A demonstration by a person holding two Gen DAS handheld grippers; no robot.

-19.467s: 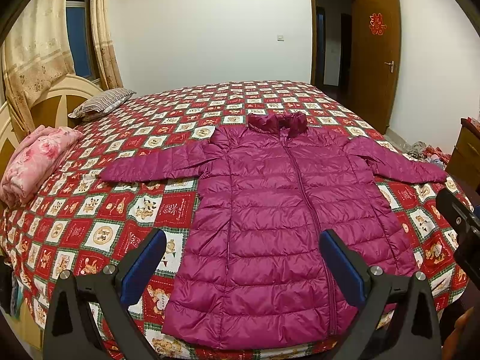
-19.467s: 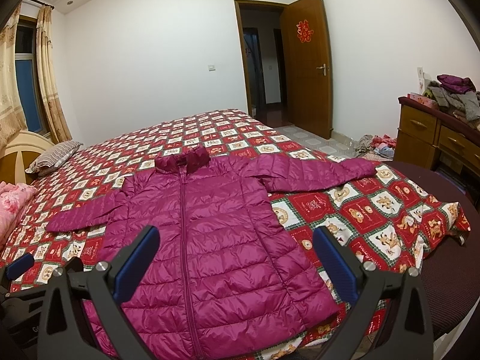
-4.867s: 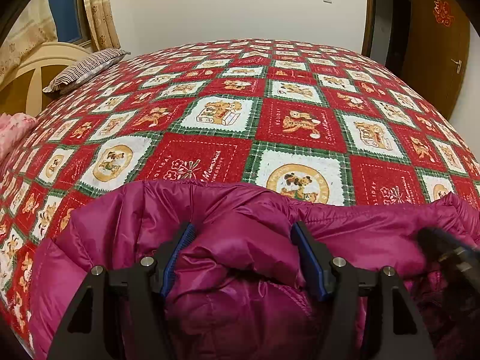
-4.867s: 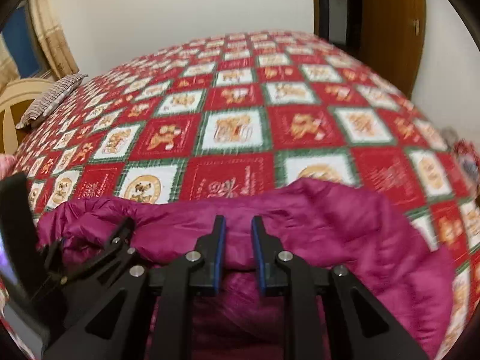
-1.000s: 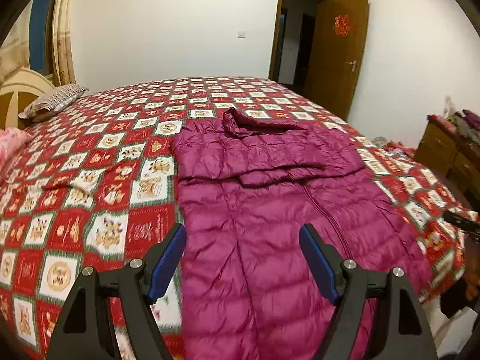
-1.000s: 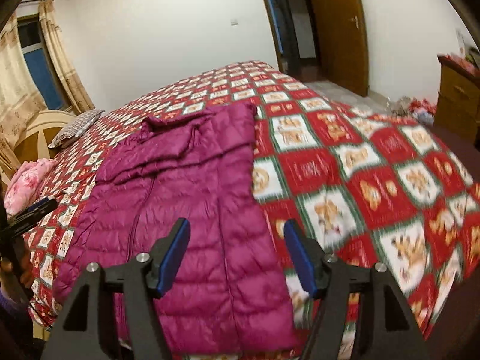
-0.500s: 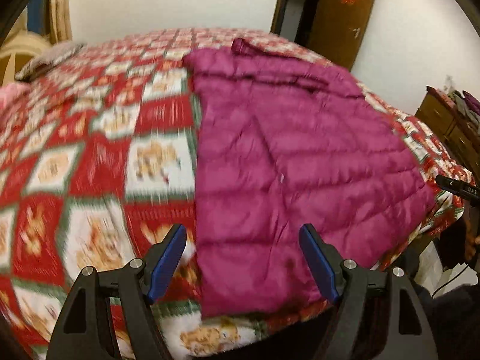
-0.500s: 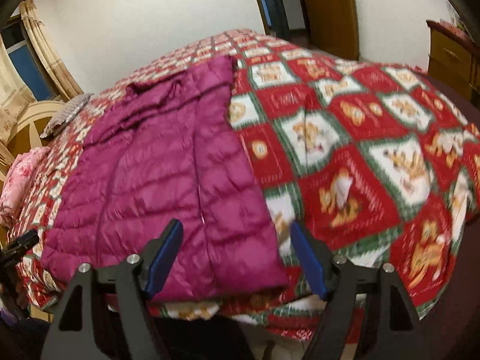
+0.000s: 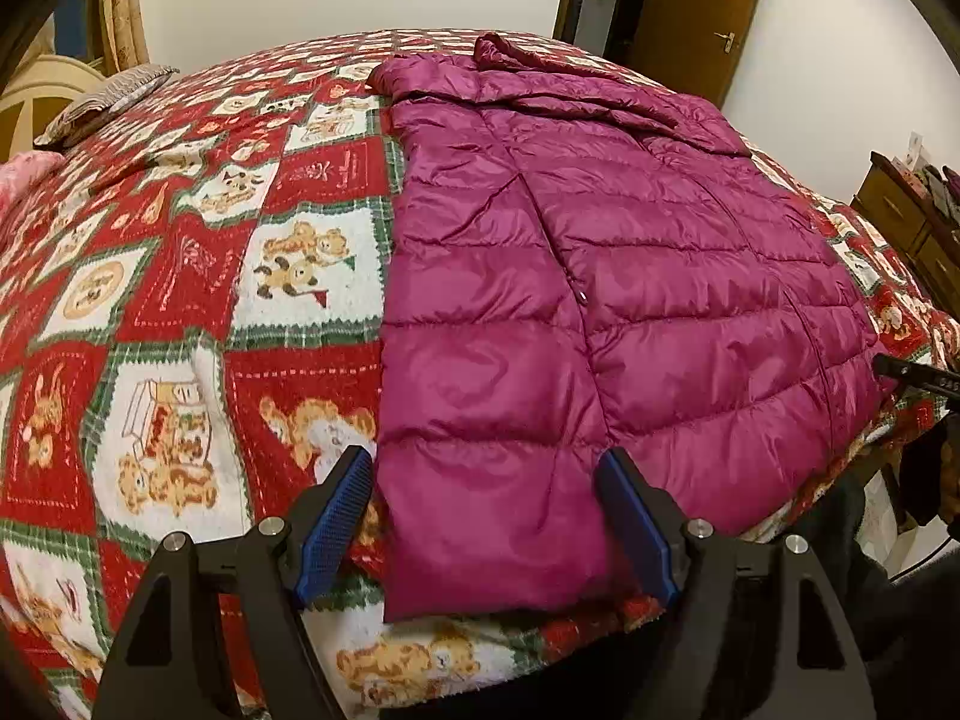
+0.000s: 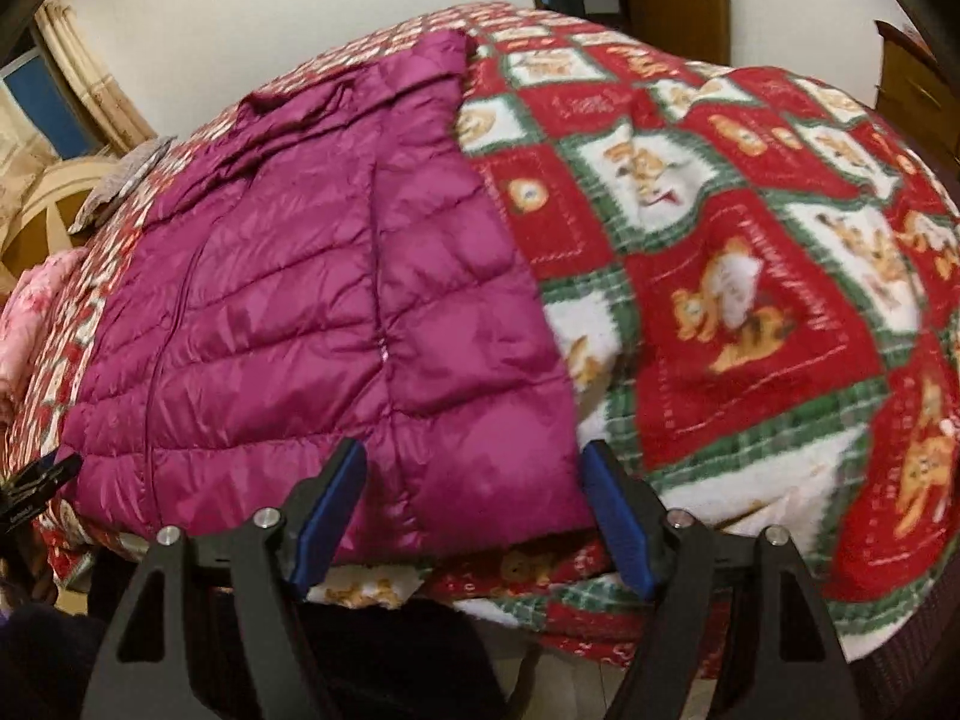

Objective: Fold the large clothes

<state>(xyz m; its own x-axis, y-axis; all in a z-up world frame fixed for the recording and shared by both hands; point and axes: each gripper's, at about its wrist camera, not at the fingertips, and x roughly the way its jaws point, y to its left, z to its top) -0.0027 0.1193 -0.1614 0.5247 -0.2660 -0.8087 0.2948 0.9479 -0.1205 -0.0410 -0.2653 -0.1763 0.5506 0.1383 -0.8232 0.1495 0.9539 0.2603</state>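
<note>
Both claws wide, empty: left claw [image 9: 485,525] & right claw [image 10: 474,516] over jacket [image 9: 600,276] hem corners.

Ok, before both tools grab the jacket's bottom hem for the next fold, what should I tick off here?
1. Sleeves folded in across the magenta puffer jacket: ok.
2. Left tool open, hem corner between its fingers: ok.
3. Right tool open, other hem corner between its fingers: ok.
4. Pads pressing the fabric: not ok, no grip yet.
5. Jacket flat on the teddy-bear bedspread: ok.
6. Hem overhanging the bed edge: cannot tell.
</note>
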